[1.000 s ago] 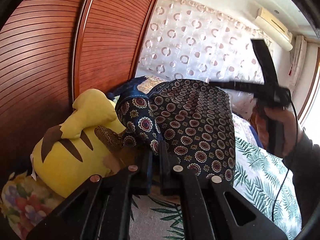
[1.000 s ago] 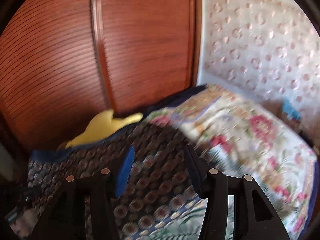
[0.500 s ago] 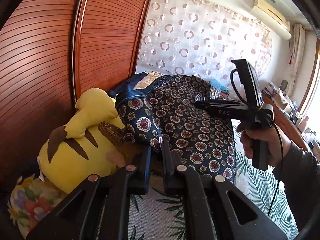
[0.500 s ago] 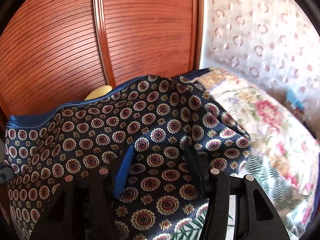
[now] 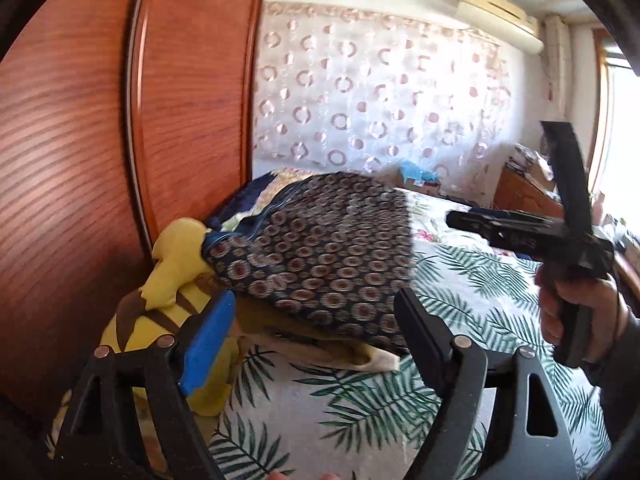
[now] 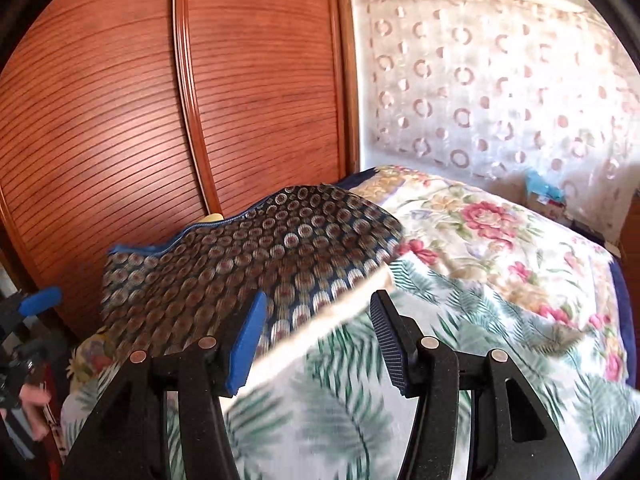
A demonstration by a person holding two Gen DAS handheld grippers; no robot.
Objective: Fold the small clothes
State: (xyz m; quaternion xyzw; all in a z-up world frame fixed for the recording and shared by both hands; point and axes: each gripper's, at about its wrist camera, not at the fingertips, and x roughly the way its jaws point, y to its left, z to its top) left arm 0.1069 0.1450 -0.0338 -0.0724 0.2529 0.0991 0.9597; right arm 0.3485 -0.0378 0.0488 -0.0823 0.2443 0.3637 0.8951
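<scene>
Releasing the garment [image 5: 320,256]: my left gripper [image 5: 316,320] has just been opening, nothing between its pads. Right gripper [image 6: 316,336] stands open, empty. Garment lies draped over the toy [image 5: 168,304] on the bed [image 5: 460,292]; withdraw clear before regrasping.

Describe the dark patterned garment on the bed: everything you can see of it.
The garment is thin dark navy cloth printed all over with small round medallions in red and tan, with a plain blue hem along one edge. It lies loosely heaped on the bed, one end draped over a yellow plush toy, with pale cloth showing under its near edge. The left gripper, whose jaws have just been opening, stands clear of it, as does the right gripper.
</scene>
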